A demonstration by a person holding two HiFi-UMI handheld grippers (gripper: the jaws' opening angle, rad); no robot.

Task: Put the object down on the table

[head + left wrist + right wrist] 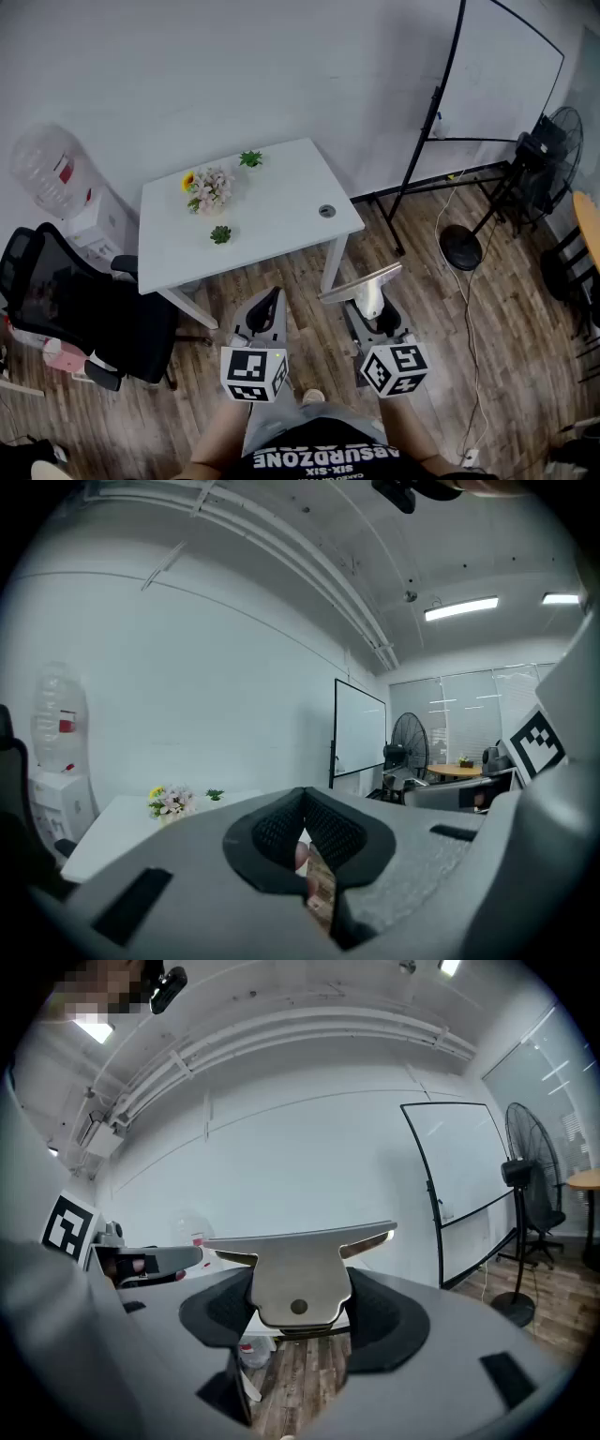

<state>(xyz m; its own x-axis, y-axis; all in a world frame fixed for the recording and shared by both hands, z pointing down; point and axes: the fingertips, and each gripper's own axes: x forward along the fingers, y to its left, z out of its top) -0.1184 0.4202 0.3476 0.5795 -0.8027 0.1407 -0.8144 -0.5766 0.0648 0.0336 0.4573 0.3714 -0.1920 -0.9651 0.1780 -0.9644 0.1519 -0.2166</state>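
Note:
In the right gripper view a flat grey metal piece (298, 1274), wide across the top and with a small hole low in its stem, stands between the dark pads (223, 1312). My right gripper (300, 1314) is shut on that stem. The head view shows the same metal piece (361, 281) held over the wooden floor, just in front of the white table (281, 202), with the right gripper (373, 307) below it. To its left, my left gripper (270, 300) is shut with nothing in it. In the left gripper view its pads (328, 832) meet at the tip of the left gripper (305, 803).
On the table stand a bunch of flowers (208, 189) and two small green plants (250, 158) (220, 234); a cable hole (326, 211) is near its right edge. A black office chair (66, 309) and a water dispenser (52, 178) are left; a whiteboard stand (441, 141) and a fan (553, 141) are right.

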